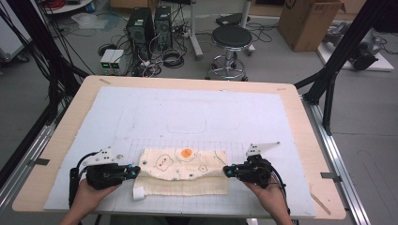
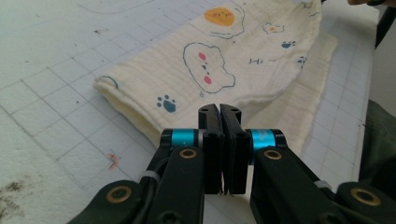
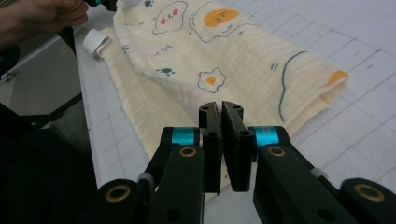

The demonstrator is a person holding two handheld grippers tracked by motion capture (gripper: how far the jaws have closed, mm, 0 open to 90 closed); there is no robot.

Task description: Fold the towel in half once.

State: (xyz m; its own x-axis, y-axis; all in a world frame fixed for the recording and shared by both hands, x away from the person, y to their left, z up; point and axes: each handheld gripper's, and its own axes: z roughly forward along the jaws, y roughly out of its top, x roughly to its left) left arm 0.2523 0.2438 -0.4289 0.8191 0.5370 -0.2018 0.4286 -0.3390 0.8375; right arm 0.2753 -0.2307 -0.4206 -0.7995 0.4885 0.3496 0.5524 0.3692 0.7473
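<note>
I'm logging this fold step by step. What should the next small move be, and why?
Probably carry both tools forward together. The left tool and right tool are each shut at an end of the cloth, whose near layer is lifted and half folded, so laying it over the far part would finish the fold.

floor: grey | black stool [image 1: 231, 38] | cardboard box [image 1: 307, 21] | computer towers [image 1: 149, 26]

left gripper [image 1: 135, 171] clamped shut, right gripper [image 1: 226, 171] seemingly likewise, facing inward
</note>
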